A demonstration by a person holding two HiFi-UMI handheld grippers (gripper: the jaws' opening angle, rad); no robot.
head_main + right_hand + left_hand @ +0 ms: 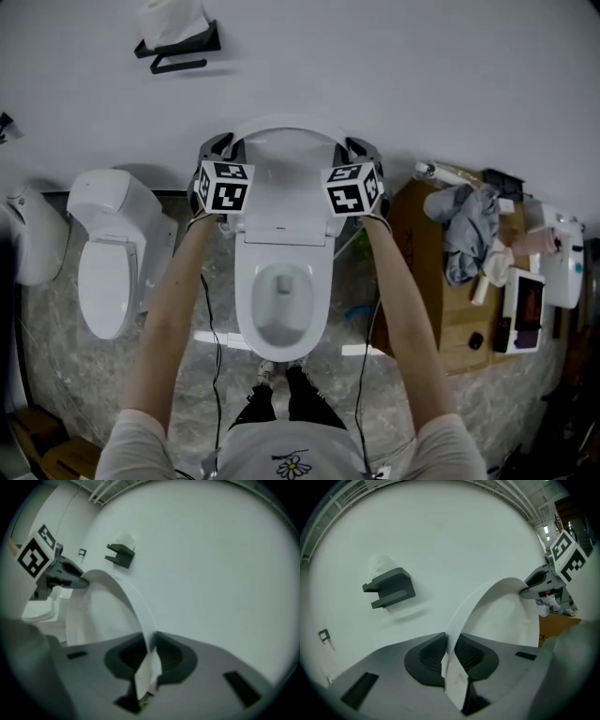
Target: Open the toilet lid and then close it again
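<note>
The white toilet lid (281, 155) stands raised against the wall above the open seat and bowl (281, 295). My left gripper (217, 150) is shut on the lid's left edge and my right gripper (360, 150) is shut on its right edge. In the left gripper view the thin lid rim (487, 602) runs between the dark pads (431, 656) of the left gripper (451, 652), and the right gripper (541, 581) shows at the far side. In the right gripper view the right gripper (149, 656) pinches the lid rim (124, 592), with the left gripper (63, 576) opposite.
A second white toilet (108, 272) stands to the left. A black paper holder (178, 45) hangs on the wall above. To the right is a wooden cabinet (436, 309) with a cloth (469, 230) and small items. The person's feet (286, 380) are at the bowl's front.
</note>
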